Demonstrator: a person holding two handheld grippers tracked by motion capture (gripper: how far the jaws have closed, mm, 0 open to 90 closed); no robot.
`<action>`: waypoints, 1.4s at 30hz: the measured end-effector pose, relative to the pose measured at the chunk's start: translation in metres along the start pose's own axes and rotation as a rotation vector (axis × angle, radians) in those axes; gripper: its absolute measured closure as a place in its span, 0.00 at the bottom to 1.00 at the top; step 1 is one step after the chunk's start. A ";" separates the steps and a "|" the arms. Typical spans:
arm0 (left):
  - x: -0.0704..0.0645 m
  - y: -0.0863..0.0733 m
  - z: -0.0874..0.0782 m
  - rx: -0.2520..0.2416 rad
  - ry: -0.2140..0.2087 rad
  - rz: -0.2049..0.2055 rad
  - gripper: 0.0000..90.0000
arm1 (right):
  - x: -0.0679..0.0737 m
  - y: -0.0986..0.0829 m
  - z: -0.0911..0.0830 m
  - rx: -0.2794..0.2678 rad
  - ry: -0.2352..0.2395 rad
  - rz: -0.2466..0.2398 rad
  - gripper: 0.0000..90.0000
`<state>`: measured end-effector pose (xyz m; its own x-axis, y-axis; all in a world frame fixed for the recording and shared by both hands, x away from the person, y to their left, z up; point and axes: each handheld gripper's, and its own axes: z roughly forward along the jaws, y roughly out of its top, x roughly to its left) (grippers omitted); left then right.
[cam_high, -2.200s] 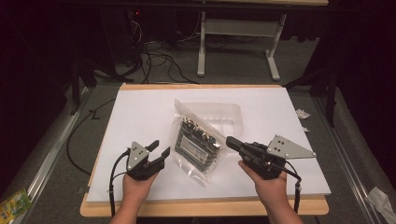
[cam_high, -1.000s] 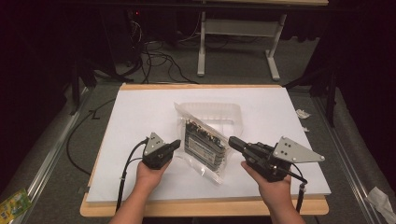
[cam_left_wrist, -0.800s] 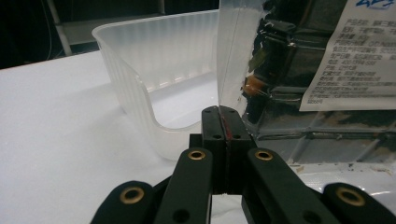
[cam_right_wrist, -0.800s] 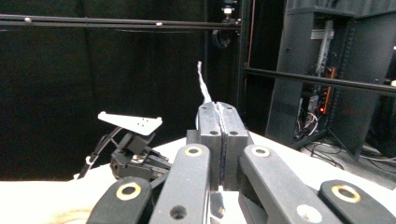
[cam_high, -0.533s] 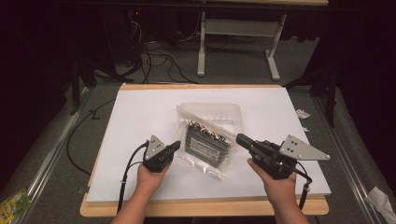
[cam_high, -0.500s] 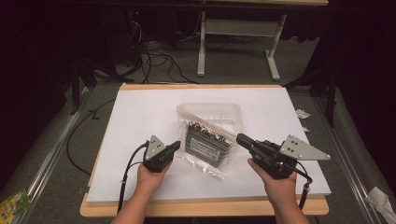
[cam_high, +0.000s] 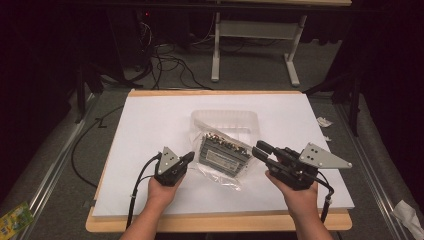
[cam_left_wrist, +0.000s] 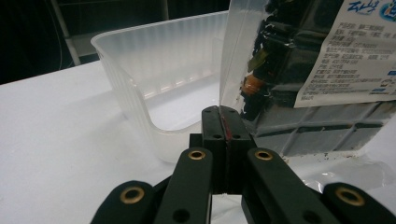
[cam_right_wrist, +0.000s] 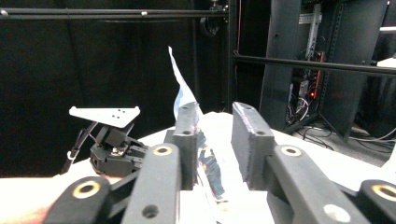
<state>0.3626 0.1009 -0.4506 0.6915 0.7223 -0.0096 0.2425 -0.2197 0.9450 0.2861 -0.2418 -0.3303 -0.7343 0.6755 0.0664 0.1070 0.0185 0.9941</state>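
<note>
A clear plastic bag (cam_high: 222, 156) with a dark ribbed pack and a white label lies mid-table on the white sheet. My left gripper (cam_high: 190, 156) is at its left edge. In the left gripper view its jaws (cam_left_wrist: 226, 114) are shut on the bag's clear edge, and the bag (cam_left_wrist: 317, 70) rises tilted beside them. My right gripper (cam_high: 256, 149) is at the bag's right edge, open. In the right gripper view (cam_right_wrist: 217, 116) a flap of the bag (cam_right_wrist: 184, 93) stands up by the left jaw, with the other gripper's grey plate (cam_right_wrist: 105, 115) beyond.
An empty clear plastic tray (cam_high: 225, 117) sits just behind the bag, close in the left gripper view (cam_left_wrist: 140, 70). The white sheet (cam_high: 150, 120) covers a wooden tabletop. Cables (cam_high: 165, 55) and a table frame (cam_high: 250, 30) are on the floor behind, paper scraps (cam_high: 322, 121) at the right.
My left gripper has moved in to the bag's left edge and shut on it; the bag has turned and lifted a little. The right gripper has drawn slightly right.
</note>
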 end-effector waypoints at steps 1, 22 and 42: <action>0.000 0.000 0.000 0.000 0.000 0.000 1.00 | 0.000 0.000 0.001 -0.003 0.003 -0.004 0.71; 0.001 0.001 0.000 0.013 -0.006 -0.005 1.00 | -0.011 -0.020 0.004 0.081 0.015 0.051 0.33; 0.002 0.001 0.000 0.016 -0.010 -0.014 1.00 | -0.017 -0.081 0.049 0.264 0.045 0.118 0.40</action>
<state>0.3643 0.1017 -0.4497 0.6946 0.7189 -0.0261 0.2628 -0.2198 0.9395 0.3225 -0.2183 -0.4160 -0.7349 0.6510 0.1902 0.3602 0.1370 0.9227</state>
